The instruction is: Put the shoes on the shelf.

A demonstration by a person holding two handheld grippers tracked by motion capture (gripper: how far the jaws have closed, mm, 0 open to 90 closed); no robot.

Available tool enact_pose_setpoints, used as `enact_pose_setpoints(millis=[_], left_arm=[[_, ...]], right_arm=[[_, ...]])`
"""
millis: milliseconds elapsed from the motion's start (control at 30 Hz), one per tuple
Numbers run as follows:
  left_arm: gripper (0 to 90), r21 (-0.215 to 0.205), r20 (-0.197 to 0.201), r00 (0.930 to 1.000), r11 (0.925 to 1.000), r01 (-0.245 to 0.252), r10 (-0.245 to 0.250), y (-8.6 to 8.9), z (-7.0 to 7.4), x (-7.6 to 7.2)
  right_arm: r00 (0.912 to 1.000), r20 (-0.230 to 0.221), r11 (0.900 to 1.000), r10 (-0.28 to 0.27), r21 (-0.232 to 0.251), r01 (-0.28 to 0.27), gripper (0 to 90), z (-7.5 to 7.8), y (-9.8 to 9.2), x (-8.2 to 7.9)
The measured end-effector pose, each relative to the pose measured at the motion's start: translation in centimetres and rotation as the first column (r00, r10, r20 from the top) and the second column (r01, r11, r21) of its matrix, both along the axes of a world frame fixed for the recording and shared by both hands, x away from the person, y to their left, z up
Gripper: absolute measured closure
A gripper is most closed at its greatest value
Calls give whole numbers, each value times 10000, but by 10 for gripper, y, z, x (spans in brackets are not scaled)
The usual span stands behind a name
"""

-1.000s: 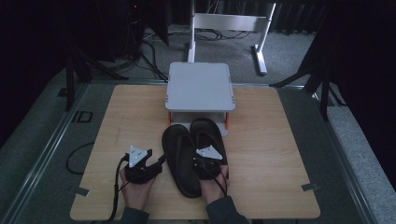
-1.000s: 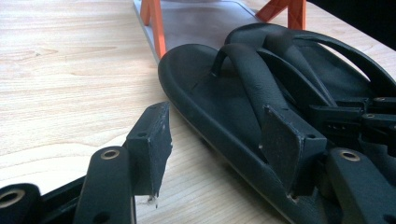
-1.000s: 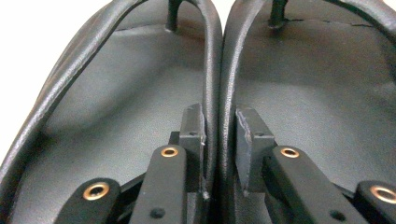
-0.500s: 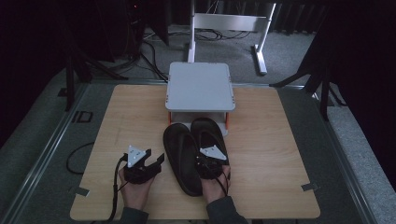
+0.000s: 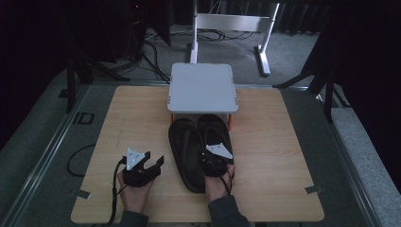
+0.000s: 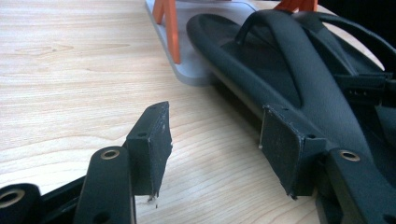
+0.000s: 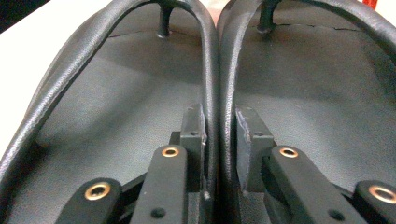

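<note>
Matt black rubbery sandals (image 5: 201, 146), pale wood-grain table (image 5: 283, 142), matt grey stand (image 5: 203, 87)

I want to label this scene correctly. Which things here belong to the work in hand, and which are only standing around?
Part of the work:
- two black sandals, side by side
- right gripper, shut on their two inner straps
- grey shelf, the sandals' toes under it

Standing around:
- left gripper, open
- wooden table
- white metal stand behind the table

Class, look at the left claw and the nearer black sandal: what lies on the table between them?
Nothing: in the high view, bare wooden table separates the left claw from the nearer sandal.
</note>
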State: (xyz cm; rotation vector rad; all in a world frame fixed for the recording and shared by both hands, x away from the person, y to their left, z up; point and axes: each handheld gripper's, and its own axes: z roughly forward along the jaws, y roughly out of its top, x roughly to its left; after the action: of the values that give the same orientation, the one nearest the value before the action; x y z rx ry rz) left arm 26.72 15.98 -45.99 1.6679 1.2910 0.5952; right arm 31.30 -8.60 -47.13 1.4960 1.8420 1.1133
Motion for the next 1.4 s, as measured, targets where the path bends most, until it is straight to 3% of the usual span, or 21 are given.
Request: enact_pose_setpoints(millis=[467,767,1033,1400], left_arm=[[432,-17,46,9999,9999,-133,133,5,0,-1],[432,-56,50,9999,9999,-152,152,7,1,-1],[433,-101,47,9998,9998,-196,196,8,1,-2],[433,-232,92,9996,9994,-249,251,12,2,-3]], right_arm=[[9979,127,9979,-638,155,636,757,5,6,18],[9946,223,9948,-1015,81,1013,757,0,16,28],[9909,161,9909,-1337,142,1335,757,1,13,41],[9893,253,9894,-1437,260,1431,756,6,15,58]])
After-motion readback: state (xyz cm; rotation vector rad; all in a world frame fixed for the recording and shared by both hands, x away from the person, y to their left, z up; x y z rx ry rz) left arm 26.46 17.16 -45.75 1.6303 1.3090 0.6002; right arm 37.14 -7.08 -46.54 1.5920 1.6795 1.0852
